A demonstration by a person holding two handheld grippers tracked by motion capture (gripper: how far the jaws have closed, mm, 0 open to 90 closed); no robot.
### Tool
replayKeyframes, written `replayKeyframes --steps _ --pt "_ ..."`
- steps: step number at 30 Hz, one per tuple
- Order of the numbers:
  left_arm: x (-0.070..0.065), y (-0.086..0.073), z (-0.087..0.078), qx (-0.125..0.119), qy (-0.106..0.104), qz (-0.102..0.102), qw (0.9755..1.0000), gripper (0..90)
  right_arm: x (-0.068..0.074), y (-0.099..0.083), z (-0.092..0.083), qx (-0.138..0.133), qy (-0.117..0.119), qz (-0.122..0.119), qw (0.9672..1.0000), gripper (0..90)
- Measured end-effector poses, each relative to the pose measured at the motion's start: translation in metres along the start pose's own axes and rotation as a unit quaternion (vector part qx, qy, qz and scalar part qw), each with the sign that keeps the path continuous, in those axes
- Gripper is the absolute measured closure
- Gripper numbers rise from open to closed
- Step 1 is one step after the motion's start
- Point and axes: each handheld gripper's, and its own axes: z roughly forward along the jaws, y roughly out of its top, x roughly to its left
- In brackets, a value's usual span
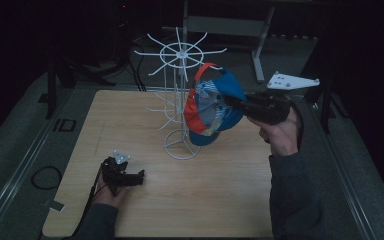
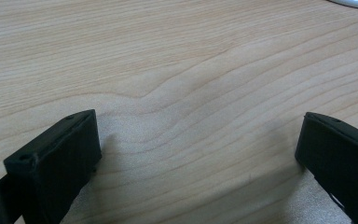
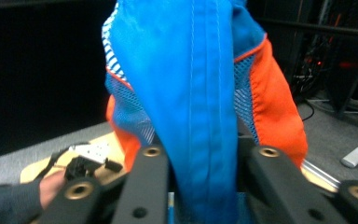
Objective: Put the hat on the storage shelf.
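Observation:
A blue and orange cap (image 1: 211, 105) hangs in the air beside the white wire rack (image 1: 179, 95), level with its middle arms. My right gripper (image 1: 230, 101) is shut on the cap's blue cloth (image 3: 205, 116), which is pinched between both jaws in the right gripper view. Whether the cap touches a rack arm, I cannot tell. My left gripper (image 1: 139, 176) rests low on the wooden table (image 1: 215, 190) at the front left, open, with bare wood (image 2: 191, 116) between its jaws.
The rack's round base (image 1: 181, 146) stands at the table's middle, its spokes (image 1: 180, 51) spreading wide at the top. Dark floor, cables (image 1: 45, 176) and a stand's legs (image 1: 260, 55) surround the table. In the right gripper view the other hand (image 3: 56, 184) shows low at the left.

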Motion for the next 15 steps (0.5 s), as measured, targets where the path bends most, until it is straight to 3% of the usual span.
replayKeyframes --steps 3,7,9,10,11,15 --pt "0.0000 0.0000 -0.0001 0.000 -0.001 0.000 1.0000 0.0 0.0041 -0.0022 0.0046 0.015 -0.010 -0.021 0.9996 60.5" --pt "0.0000 0.0000 0.0000 0.000 -0.001 0.000 1.0000 0.1 0.0046 -0.0029 0.0054 0.022 -0.023 -0.023 0.9992 50.9" --pt "0.0000 0.0000 0.0000 0.000 -0.001 0.000 1.0000 0.1 0.0048 -0.0045 0.0078 0.039 -0.043 -0.019 0.9981 35.7" --pt "0.0000 0.0000 0.0000 0.000 -0.001 0.000 1.0000 0.1 0.0048 -0.0045 0.0078 0.039 -0.043 -0.019 0.9981 35.7" --pt "0.0000 0.0000 0.0000 0.000 -0.001 0.000 1.0000 0.0 0.0052 -0.0059 0.0096 0.051 -0.056 -0.020 0.9969 28.8" --pt "0.0000 0.0000 0.0000 0.000 -0.001 0.000 1.0000 0.0 0.0055 -0.0093 0.0107 0.056 -0.066 -0.022 0.9960 22.8"
